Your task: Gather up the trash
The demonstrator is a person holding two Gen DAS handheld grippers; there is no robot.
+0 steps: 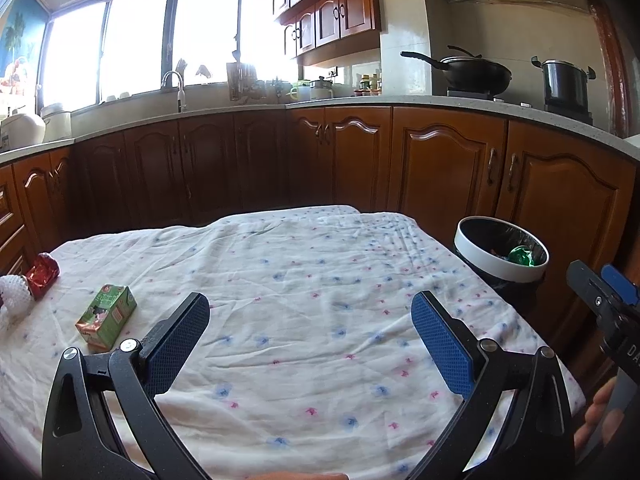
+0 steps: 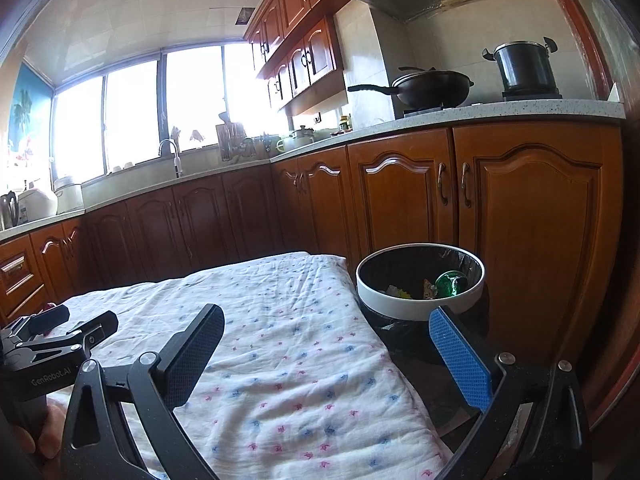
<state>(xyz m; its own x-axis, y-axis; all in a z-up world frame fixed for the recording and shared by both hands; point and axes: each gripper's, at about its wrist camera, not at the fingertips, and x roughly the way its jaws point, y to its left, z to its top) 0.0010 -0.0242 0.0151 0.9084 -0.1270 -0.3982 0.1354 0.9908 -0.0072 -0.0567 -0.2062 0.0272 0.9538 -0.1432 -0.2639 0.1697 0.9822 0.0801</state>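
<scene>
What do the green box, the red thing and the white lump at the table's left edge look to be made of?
Green box: printed coated carton, likely; crisp folded edges. Red wrapper: shiny foil or plastic film, crumpled and glinting. White lump: probably foam netting; dimpled mesh texture.

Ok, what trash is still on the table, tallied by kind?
Green drink carton: 1
Red crumpled wrapper: 1
White foam net: 1
Total: 3, all at the table's left side; the bin stands off the right edge.

Both the left gripper point(image 1: 310, 306) and the right gripper point(image 2: 328, 318) have black frames, silver screws and blue textured pads point(image 1: 442, 346).
</scene>
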